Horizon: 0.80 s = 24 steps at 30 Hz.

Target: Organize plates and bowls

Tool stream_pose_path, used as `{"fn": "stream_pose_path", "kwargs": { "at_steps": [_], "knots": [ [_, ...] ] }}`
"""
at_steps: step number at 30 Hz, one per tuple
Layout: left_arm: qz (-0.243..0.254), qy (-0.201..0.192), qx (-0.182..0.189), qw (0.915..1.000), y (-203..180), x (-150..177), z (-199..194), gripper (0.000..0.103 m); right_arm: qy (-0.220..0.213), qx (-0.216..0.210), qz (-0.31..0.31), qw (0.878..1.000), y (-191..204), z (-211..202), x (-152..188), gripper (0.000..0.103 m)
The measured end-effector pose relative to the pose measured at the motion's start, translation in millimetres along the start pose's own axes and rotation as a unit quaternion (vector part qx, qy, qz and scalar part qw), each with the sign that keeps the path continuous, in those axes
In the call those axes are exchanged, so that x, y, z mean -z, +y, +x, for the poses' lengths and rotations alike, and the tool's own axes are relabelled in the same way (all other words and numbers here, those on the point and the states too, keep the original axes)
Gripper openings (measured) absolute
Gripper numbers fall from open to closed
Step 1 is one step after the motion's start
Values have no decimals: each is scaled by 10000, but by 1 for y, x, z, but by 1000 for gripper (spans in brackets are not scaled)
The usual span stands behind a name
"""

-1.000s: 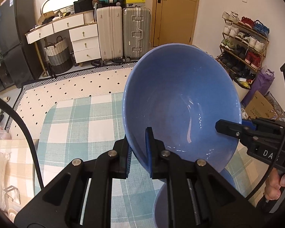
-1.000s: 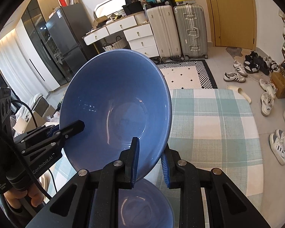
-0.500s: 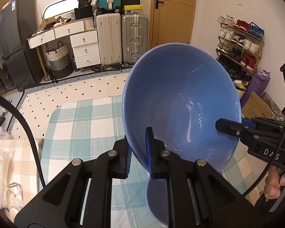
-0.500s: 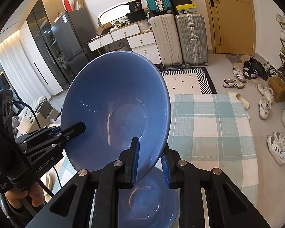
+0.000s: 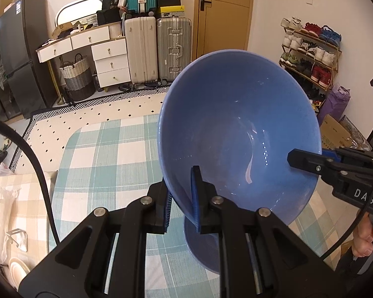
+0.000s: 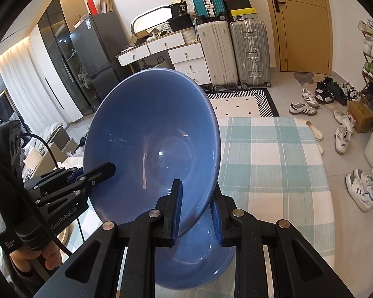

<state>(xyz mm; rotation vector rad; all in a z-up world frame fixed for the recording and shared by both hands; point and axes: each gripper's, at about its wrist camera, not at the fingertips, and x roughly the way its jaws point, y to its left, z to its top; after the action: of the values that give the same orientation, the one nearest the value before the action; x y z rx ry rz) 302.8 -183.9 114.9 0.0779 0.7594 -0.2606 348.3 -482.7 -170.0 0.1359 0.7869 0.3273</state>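
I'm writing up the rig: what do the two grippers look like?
Both are matte black with silver screws and blue ribbed pads. The left gripper is marked "GenRobot.AI", the right gripper "DAS". A black cable trails from each. Bare fingers show; no sleeves.

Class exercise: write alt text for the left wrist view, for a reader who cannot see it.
A large blue bowl, tilted toward the camera, is held above a second blue bowl on a green-checked tablecloth; the left gripper clamps its near rim and the right gripper grips its right rim. Behind are suitcases, a white dresser and a shoe rack.
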Motion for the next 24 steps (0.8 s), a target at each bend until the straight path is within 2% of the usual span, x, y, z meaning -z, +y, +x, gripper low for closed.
{"fn": "stream_pose_path", "kwargs": {
  "at_steps": [13, 24],
  "knots": [
    [-38, 272, 126, 9995, 2, 33, 17, 11, 221, 121, -15, 9997, 4, -1, 27, 23],
    [-37, 462, 156, 9988, 9, 41, 40, 11, 352, 171, 11, 9992, 5, 3, 45, 23]
  ]
}}
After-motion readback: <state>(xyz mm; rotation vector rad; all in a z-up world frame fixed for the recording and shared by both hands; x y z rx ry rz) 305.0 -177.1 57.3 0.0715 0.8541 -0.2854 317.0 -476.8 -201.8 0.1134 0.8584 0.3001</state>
